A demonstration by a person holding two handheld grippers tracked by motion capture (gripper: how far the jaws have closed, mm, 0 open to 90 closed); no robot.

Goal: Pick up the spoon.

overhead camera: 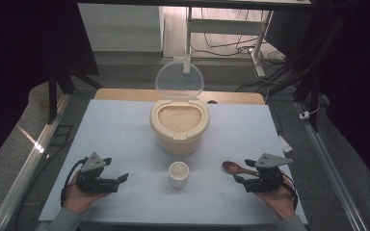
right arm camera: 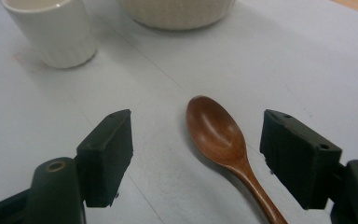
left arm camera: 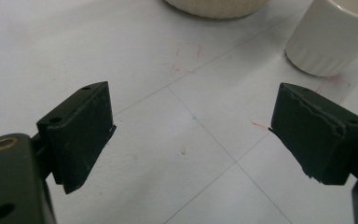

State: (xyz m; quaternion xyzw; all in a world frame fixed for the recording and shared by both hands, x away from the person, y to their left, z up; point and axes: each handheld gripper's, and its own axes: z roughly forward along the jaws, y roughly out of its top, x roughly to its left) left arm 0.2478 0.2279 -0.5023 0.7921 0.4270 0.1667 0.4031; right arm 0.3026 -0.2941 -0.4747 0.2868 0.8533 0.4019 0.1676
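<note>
The surface (overhead camera: 125, 130) is pale grey-blue, ruled with thin dark grid lines and marked with faint red scribbles near the small cup (overhead camera: 178, 173). That cup is white with fine vertical ribbing on its wall. Behind the cup, the big container (overhead camera: 179, 126) is cream, filled with off-white rice (overhead camera: 179, 118), and its raised lid (overhead camera: 179, 80) is clear. To the right of the cup, the spoon (overhead camera: 234, 168) is glossy reddish-brown wood. Each hand-held gripper, left (overhead camera: 123, 178) and right (overhead camera: 238, 178), is black with a grey plate on top.
</note>
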